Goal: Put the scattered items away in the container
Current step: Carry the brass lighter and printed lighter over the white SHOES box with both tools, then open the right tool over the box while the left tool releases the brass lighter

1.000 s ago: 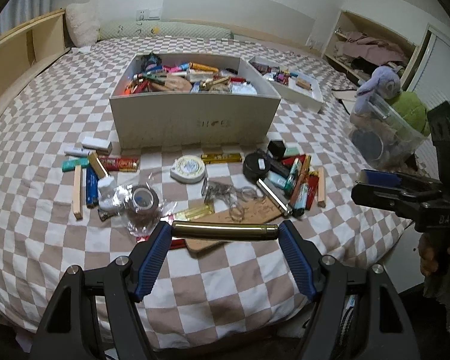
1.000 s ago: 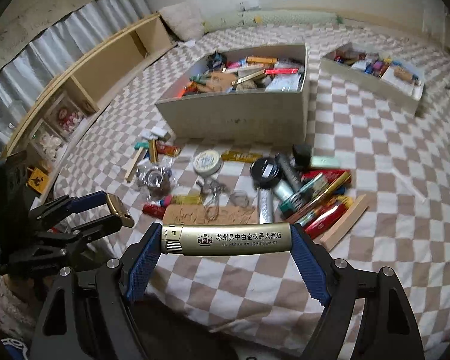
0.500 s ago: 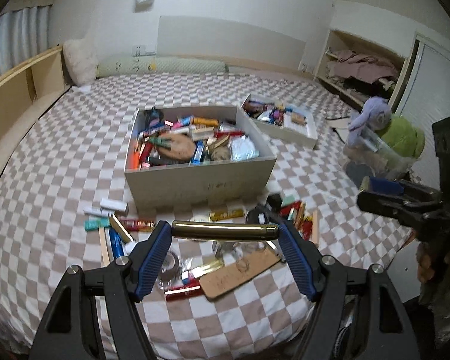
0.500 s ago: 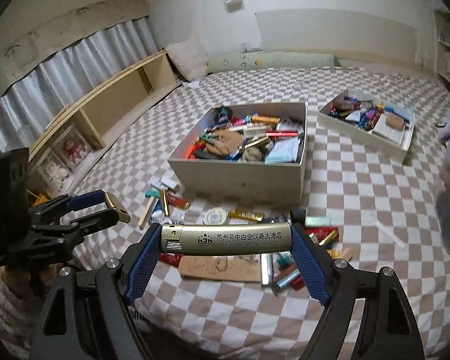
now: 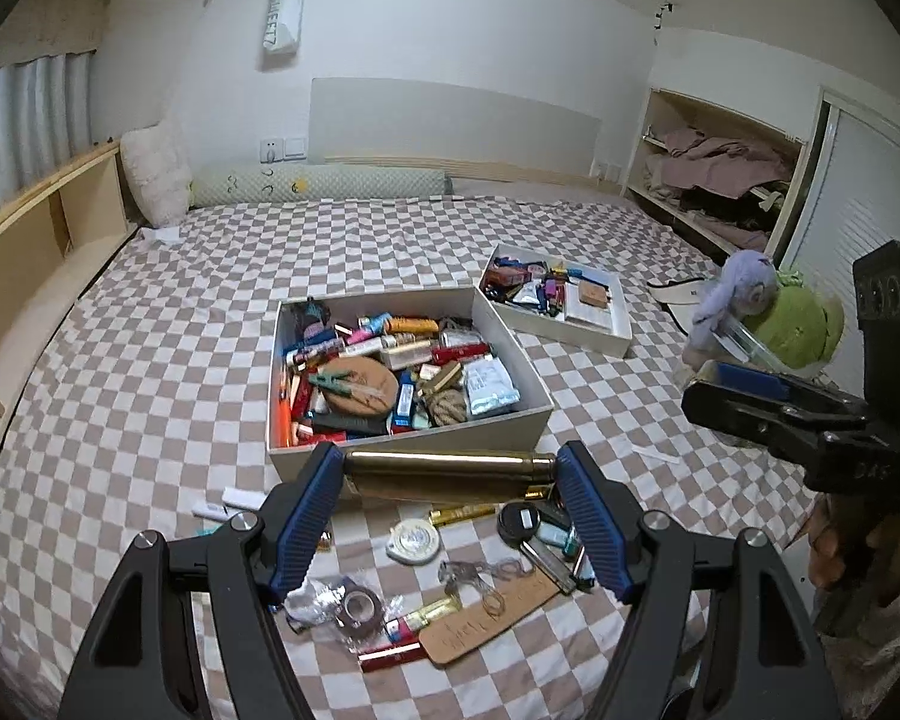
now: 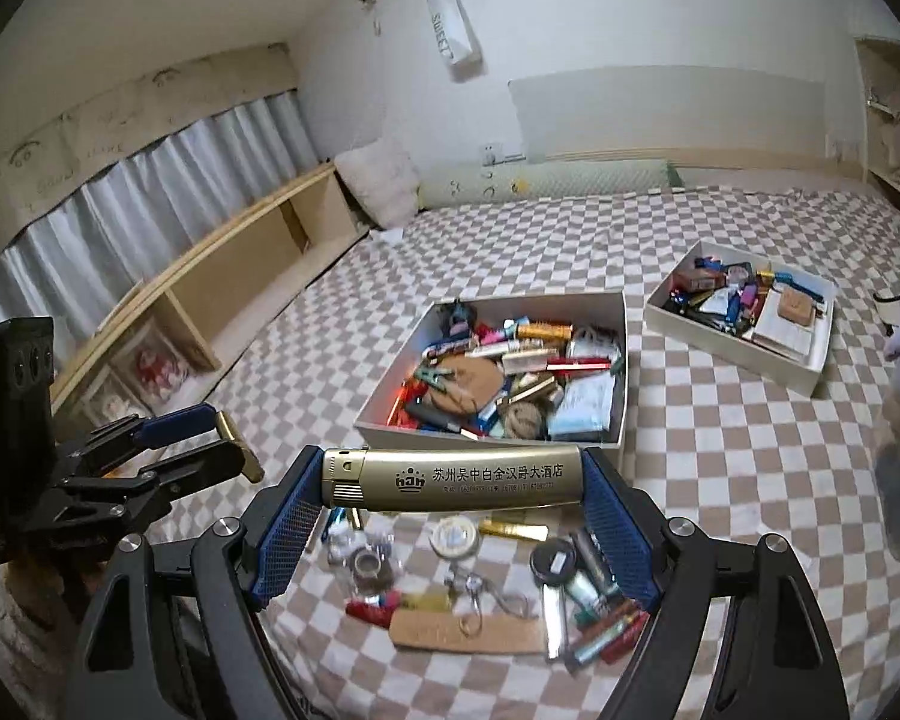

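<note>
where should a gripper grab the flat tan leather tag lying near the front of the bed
Take the tan leather tag across its two long edges near the middle, coming straight down. It lies flat on the checkered bedspread, long and thin; keys overlap its top edge, so grip toward the bare left end.

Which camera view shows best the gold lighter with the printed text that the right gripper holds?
The right wrist view. There the gold lighter lies crosswise, close up, clamped end to end in the right gripper, its printed side facing the camera. In the left wrist view the right gripper appears side-on at the right edge; I cannot make out the lighter there.
</note>
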A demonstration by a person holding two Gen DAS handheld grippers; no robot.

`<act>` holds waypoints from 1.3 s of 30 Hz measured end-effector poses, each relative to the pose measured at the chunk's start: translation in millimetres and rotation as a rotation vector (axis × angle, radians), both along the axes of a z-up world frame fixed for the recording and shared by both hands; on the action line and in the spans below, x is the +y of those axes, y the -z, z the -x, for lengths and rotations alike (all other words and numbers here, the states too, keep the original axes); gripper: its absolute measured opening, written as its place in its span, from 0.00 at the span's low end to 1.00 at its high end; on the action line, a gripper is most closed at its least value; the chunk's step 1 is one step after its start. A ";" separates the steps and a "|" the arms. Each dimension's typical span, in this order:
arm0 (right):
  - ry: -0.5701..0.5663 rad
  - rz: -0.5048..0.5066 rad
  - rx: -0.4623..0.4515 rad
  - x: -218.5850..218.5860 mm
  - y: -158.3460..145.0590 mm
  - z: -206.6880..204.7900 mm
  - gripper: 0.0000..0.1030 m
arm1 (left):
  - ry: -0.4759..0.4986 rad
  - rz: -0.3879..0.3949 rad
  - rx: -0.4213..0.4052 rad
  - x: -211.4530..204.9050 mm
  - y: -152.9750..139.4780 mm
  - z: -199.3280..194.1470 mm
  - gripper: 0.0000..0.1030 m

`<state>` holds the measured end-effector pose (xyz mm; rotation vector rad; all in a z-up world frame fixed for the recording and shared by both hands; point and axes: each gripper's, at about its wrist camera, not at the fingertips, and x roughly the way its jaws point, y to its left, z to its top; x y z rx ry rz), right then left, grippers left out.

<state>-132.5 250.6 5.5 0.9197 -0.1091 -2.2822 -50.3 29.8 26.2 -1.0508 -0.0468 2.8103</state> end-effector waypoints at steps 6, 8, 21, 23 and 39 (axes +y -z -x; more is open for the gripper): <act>0.027 -0.006 0.006 -6.0 -3.3 19.2 0.81 | -0.010 0.024 0.037 -4.8 -13.4 17.8 0.72; 0.036 -0.015 0.020 -9.4 -5.7 24.7 0.81 | -0.028 0.024 0.041 -8.7 -14.4 22.7 0.72; 0.081 -0.011 -0.014 -33.7 3.0 68.6 0.82 | -0.101 0.050 0.013 -28.2 4.7 62.0 0.72; 0.073 -0.012 -0.032 -39.1 7.4 75.5 0.82 | -0.099 0.058 -0.001 -28.7 10.0 70.2 0.72; 0.128 -0.094 -0.303 -75.2 92.3 158.8 0.82 | -0.182 0.106 -0.178 -51.9 75.4 144.4 0.72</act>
